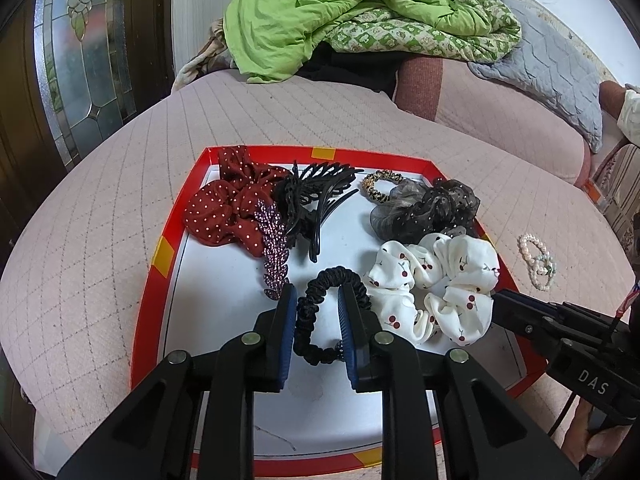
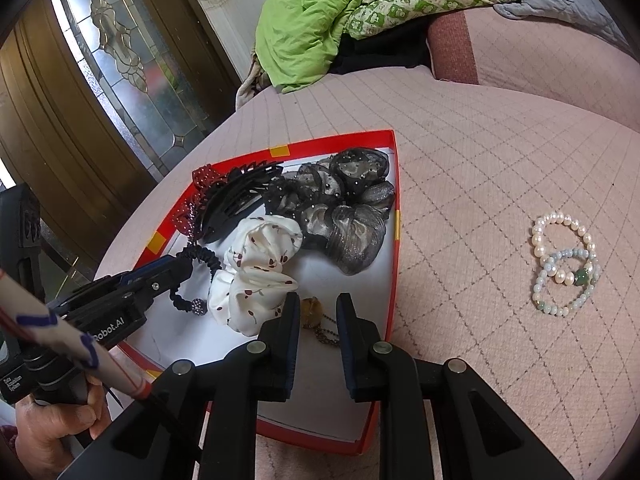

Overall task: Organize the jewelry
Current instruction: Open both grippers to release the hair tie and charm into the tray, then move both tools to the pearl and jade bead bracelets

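Observation:
A red-rimmed white tray (image 1: 168, 256) lies on the pink bed and holds hair accessories. My left gripper (image 1: 318, 300) is open, its fingers on either side of a black scrunchie hair tie (image 1: 320, 280) lying in the tray; it also shows in the right wrist view (image 2: 188, 276). My right gripper (image 2: 318, 308) is open above the tray's near right part, over a small amber pendant on a chain (image 2: 314, 312). Two bead bracelets, one pearl and one pale green (image 2: 564, 264), lie on the bed right of the tray, also in the left wrist view (image 1: 538, 260).
In the tray: a red dotted scrunchie (image 1: 224, 208), a purple rhinestone clip (image 1: 274, 248), a black claw clip (image 1: 316, 196), a leopard hair tie (image 1: 380, 186), a grey organza scrunchie (image 1: 428, 208) and a white cherry scrunchie (image 1: 436, 280). Green blanket (image 1: 340, 12) at the bed's far end. Glass door (image 1: 80, 60) left.

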`<state>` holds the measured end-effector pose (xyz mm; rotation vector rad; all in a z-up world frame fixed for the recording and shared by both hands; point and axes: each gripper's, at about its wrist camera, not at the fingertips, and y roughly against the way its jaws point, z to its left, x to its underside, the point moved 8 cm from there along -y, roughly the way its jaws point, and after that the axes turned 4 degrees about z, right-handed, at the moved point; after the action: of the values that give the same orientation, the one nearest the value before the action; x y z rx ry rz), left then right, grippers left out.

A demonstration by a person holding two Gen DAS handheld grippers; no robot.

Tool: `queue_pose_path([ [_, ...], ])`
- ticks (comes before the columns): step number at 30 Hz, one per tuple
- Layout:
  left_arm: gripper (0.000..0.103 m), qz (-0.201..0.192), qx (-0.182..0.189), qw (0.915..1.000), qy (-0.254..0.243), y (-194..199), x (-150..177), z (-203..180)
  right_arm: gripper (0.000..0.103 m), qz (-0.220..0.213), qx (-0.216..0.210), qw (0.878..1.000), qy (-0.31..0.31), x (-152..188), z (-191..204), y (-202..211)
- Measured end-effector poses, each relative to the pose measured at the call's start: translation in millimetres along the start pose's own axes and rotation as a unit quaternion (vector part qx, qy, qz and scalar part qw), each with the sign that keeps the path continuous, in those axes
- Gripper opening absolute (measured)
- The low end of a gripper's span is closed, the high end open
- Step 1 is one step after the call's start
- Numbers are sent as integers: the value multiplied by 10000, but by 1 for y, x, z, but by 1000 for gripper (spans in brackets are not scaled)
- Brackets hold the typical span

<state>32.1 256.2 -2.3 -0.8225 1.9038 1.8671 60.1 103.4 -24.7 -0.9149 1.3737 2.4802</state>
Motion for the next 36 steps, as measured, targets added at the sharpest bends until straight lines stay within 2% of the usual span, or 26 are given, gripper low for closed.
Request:
queue_pose_path([
  [7, 20, -259, 21, 9997, -46, 11, -6, -8, 20, -164, -86, 9998, -35, -5, -4, 18],
  [14, 20, -444, 85, 9988, -177, 18, -10, -28, 20, -382, -45, 9991, -198, -10, -25, 41],
  [20, 20, -691, 239, 9963, -458, 28, -13, -60, 20, -598, 128, 9970, -477, -15, -59, 68],
  [23, 20, -718, 445, 9942, -659, 32, -11, -86, 20, -697, 273, 9943, -755, -16, -87, 84],
  [29, 20, -576, 971, 9862, -1213, 39, -5, -152, 20, -906, 437, 9835, -1503, -12, -145, 122],
  [32, 20, -179, 1381, 9817, -1297, 29, 0, -186, 20, -999, 488, 9778, -1775, -7, -168, 139],
  [36, 20, 485, 1806, 9757, -1140, -1, 1, -221, 21, -1101, 529, 9729, -1964, -3, -186, 155],
])
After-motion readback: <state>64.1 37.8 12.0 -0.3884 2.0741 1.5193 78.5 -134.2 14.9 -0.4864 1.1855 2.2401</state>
